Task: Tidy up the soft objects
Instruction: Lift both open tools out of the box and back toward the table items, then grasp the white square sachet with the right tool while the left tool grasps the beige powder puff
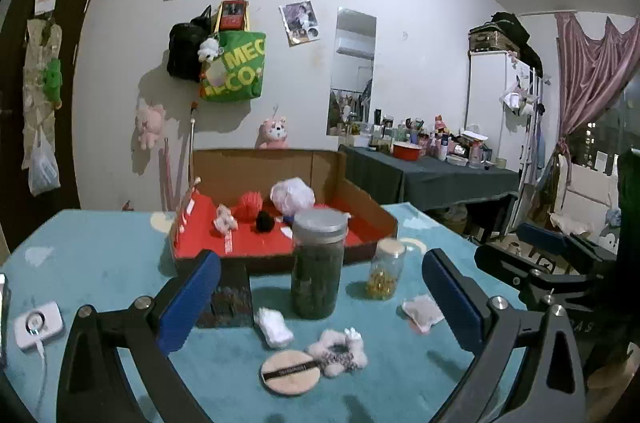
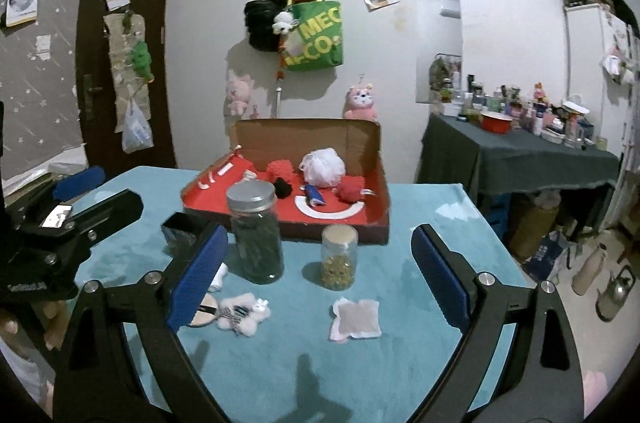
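Observation:
Soft items lie on the teal table cover: a round powder puff (image 1: 290, 371), a fluffy pink-white scrunchie (image 1: 340, 347), a white rolled cloth (image 1: 274, 327) and a flat white sachet (image 1: 422, 311). My left gripper (image 1: 320, 303) hovers open over them, empty. In the right wrist view the sachet (image 2: 355, 318) lies between the wide-open fingers of my right gripper (image 2: 320, 279), untouched, with the scrunchie (image 2: 242, 313) and puff (image 2: 204, 311) by its left finger. Behind stands a cardboard box (image 2: 372, 219) with a red floor. It holds a white loofah (image 2: 323, 167), red pompoms (image 2: 351, 189) and a black pompom (image 2: 283, 187).
A tall dark-filled jar (image 1: 318, 263) and a small jar of yellow bits (image 1: 386, 269) stand before the box. A dark open container (image 1: 230, 299) sits at left, a white device (image 1: 38, 325) at the table's left edge. A cluttered side table (image 2: 520, 159) stands at right.

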`<act>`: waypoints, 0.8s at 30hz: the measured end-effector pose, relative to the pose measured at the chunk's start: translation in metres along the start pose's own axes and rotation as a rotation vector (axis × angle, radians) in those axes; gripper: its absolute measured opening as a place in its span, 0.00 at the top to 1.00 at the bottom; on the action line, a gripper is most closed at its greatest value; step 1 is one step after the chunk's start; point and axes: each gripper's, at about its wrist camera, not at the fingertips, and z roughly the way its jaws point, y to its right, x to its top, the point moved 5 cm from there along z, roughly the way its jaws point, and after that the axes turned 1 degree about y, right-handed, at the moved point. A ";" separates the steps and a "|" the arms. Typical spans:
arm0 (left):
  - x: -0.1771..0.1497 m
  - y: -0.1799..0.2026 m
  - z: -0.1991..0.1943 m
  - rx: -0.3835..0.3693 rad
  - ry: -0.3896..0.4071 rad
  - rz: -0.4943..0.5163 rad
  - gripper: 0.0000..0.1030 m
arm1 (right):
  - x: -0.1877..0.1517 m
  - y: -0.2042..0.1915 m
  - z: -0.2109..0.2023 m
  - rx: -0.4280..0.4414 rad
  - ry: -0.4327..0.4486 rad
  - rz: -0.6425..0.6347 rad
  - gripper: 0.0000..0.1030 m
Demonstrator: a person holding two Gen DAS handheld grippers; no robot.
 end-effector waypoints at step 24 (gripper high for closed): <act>-0.094 -0.011 0.052 0.070 -0.262 -0.050 0.00 | -0.103 0.021 0.041 -0.067 -0.161 0.106 0.08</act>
